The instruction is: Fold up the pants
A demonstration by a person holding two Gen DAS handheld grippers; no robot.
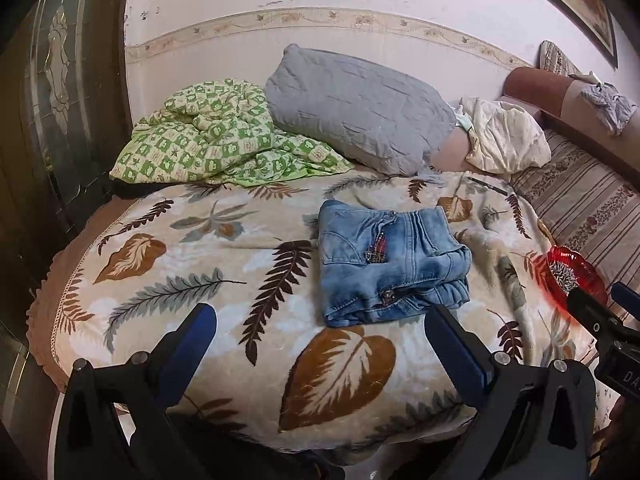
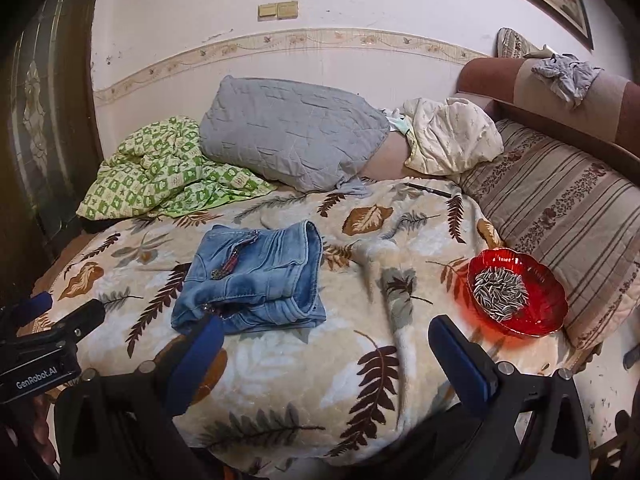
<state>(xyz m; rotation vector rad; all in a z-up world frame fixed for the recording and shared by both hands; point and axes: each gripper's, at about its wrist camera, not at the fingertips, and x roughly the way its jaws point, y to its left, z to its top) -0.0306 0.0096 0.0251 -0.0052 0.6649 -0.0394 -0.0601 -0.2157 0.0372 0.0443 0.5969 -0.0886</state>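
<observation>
**Jeans folded on the bed, both grippers free**

I see the blue denim pants (image 1: 390,262) lying folded into a compact bundle on the leaf-print blanket (image 1: 192,264) that covers the bed, roughly mid-bed and a little toward my right. My left gripper (image 1: 320,344) hovers just short of the bundle's near edge with its blue fingers spread wide and nothing between them. My right gripper (image 2: 326,354) is likewise held apart and empty, its left finger (image 2: 200,354) overlapping the bundle's near corner in view; I cannot tell if it touches the cloth. A red bowl (image 2: 548,312) of striped seeds sits on the blanket to the right, well apart from the pants. Behind them a grey pillow (image 1: 356,108) leans near the wall, beside a crumpled green checked quilt (image 1: 208,136) and a cream cloth (image 1: 504,136).
</observation>
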